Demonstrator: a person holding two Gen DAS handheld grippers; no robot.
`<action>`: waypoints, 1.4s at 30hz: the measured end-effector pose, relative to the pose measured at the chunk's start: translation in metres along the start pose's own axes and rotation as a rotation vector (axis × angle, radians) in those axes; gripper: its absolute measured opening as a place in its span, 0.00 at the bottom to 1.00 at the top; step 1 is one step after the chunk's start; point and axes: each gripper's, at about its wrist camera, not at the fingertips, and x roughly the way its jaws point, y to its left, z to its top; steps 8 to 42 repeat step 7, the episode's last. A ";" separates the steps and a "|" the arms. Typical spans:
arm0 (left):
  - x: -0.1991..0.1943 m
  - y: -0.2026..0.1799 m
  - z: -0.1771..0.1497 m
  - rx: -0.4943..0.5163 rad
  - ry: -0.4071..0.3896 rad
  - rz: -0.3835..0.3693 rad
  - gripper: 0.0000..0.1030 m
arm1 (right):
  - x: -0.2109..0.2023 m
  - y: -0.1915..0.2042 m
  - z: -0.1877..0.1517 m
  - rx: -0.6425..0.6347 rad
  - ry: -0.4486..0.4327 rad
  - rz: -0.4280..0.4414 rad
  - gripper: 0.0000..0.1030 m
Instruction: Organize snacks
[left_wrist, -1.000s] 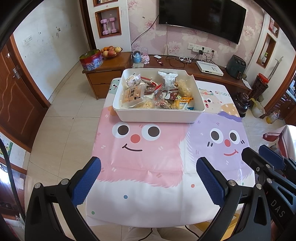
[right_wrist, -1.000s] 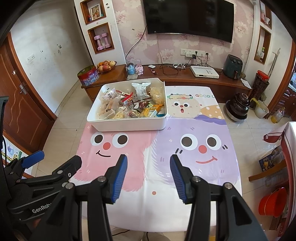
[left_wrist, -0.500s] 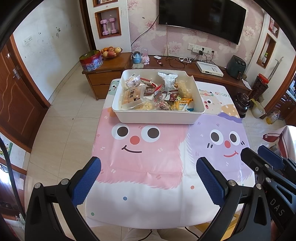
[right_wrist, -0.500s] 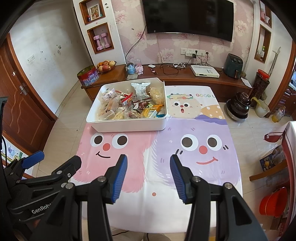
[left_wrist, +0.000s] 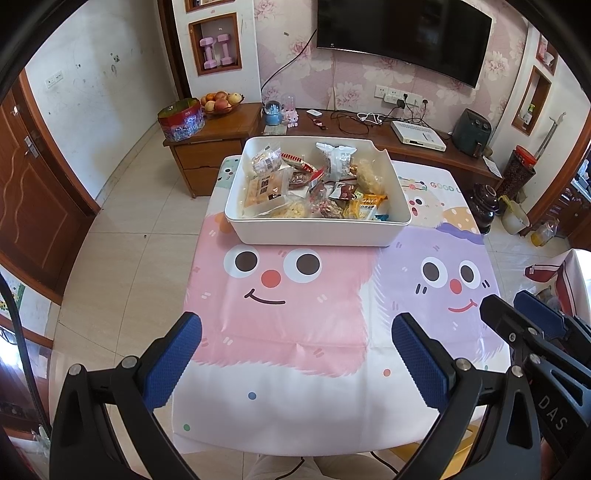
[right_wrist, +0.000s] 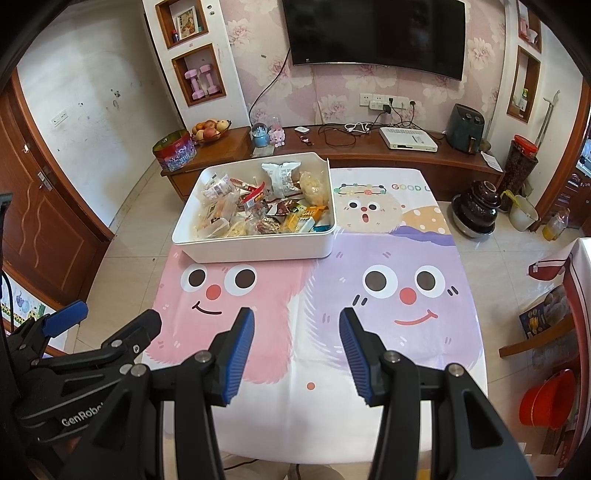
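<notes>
A white bin (left_wrist: 314, 232) full of wrapped snacks (left_wrist: 317, 188) stands at the far end of the table; it also shows in the right wrist view (right_wrist: 258, 249). My left gripper (left_wrist: 293, 354) is open and empty above the table's near edge. My right gripper (right_wrist: 297, 350) is open and empty beside it, also over the near edge. Each gripper shows at the side of the other's view. Both are well short of the bin.
The table carries a pink and purple cartoon-face cloth (left_wrist: 332, 295). A wooden TV cabinet (right_wrist: 369, 151) with a fruit bowl and a tin stands behind it. A dark pot (right_wrist: 476, 210) and a red bucket (right_wrist: 546, 398) sit on the floor to the right.
Both grippers have drifted slightly back and up, so the bin sits a little farther off. Their jaws have kept the same opening.
</notes>
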 end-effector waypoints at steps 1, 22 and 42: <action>0.000 0.001 0.000 0.000 0.001 0.000 0.99 | 0.000 0.000 0.000 0.000 0.000 0.000 0.47; 0.001 0.000 0.001 0.000 0.001 0.001 0.99 | 0.000 0.000 0.000 0.001 0.001 -0.001 0.47; 0.001 0.000 0.001 0.000 0.001 0.001 0.99 | 0.000 0.000 0.000 0.001 0.001 -0.001 0.47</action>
